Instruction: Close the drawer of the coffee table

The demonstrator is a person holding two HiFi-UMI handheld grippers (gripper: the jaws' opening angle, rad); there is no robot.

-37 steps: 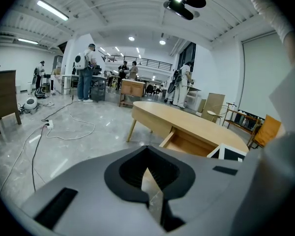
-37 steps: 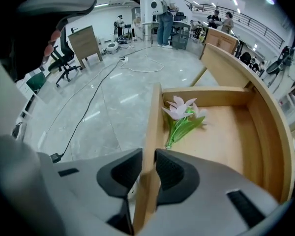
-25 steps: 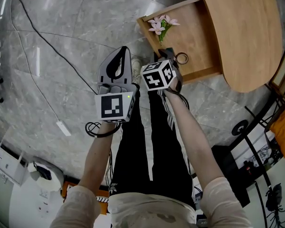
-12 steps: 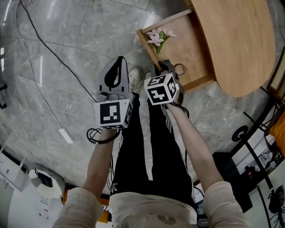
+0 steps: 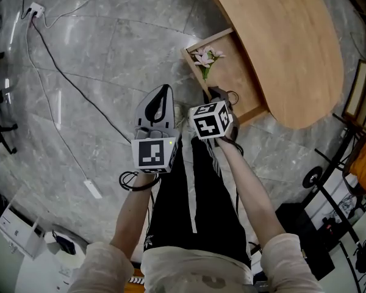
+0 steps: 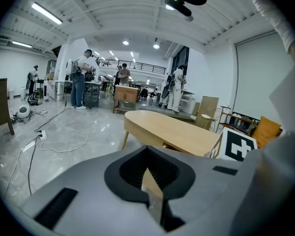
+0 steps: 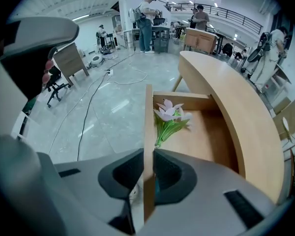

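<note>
The oval wooden coffee table point(image 5: 287, 41) stands at the upper right, with its drawer point(image 5: 235, 81) pulled out toward me. Pink artificial flowers point(image 5: 202, 57) lie inside it. My right gripper point(image 5: 215, 94) points steeply down at the drawer's front panel. In the right gripper view that panel point(image 7: 148, 132) runs straight between the jaws of the right gripper point(image 7: 148, 181), which close on its top edge, with the flowers point(image 7: 169, 114) beyond. My left gripper point(image 5: 163, 89) hangs beside it over the floor, shut and holding nothing. The left gripper view shows the left gripper point(image 6: 150, 181) aimed toward the tabletop point(image 6: 172, 129).
My legs in black trousers point(image 5: 189, 194) stand just in front of the drawer. A black cable point(image 5: 61, 66) and a white power strip point(image 5: 93, 188) lie on the grey floor at the left. Chairs and gear point(image 5: 354, 102) crowd the right edge. People stand far off in the hall.
Both grippers have risen a little, and the head view has pulled back from the table. The right gripper stays on the drawer's front panel, and the drawer still stands out.
</note>
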